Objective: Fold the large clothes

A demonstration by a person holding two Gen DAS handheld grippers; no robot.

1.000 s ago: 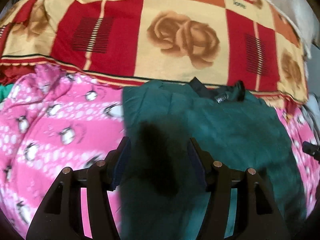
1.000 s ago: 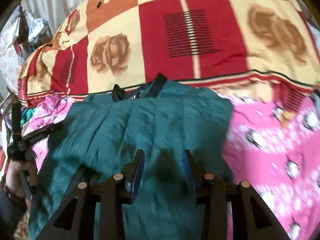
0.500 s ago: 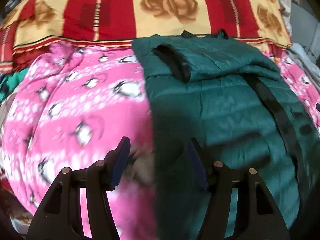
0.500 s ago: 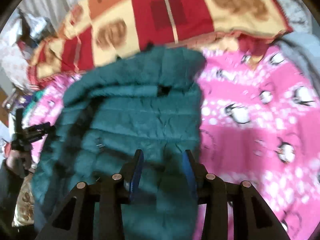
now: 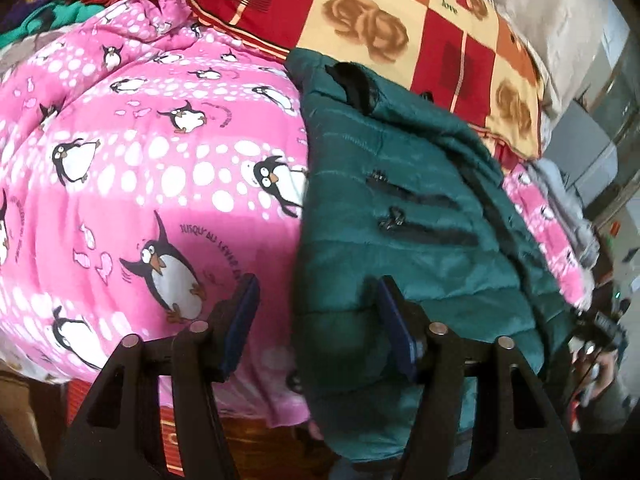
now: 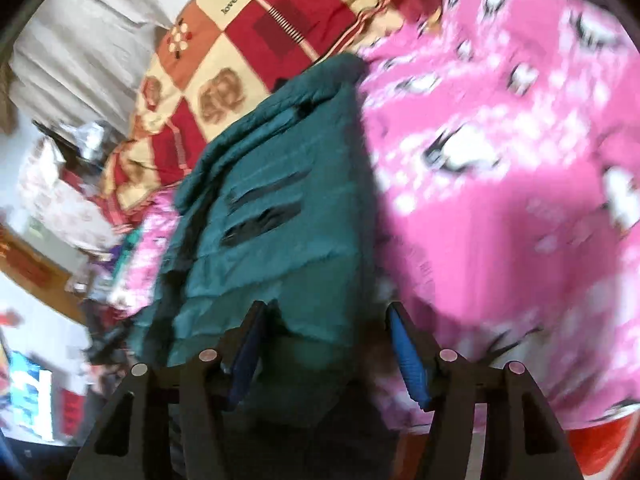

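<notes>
A dark green puffer jacket (image 5: 404,216) lies lengthwise on a pink penguin blanket (image 5: 132,168), both sides folded in, two black zip pockets facing up. Its hem hangs over the near bed edge. My left gripper (image 5: 316,320) is open and empty, straddling the jacket's left edge near the hem. In the right wrist view the jacket (image 6: 280,216) is blurred; my right gripper (image 6: 324,344) is open and empty over the jacket's right hem corner. The other hand and gripper show at the far right of the left wrist view (image 5: 600,336).
A red and cream rose-patterned blanket (image 5: 400,20) covers the far side of the bed. Grey cloth (image 5: 560,184) lies at the bed's right edge. Clutter and furniture (image 6: 60,208) stand left of the bed in the right wrist view.
Both grippers have pulled back from the collar end toward the near bed edge and the jacket's hem. The jacket's sides now lie folded inward. Both stay open.
</notes>
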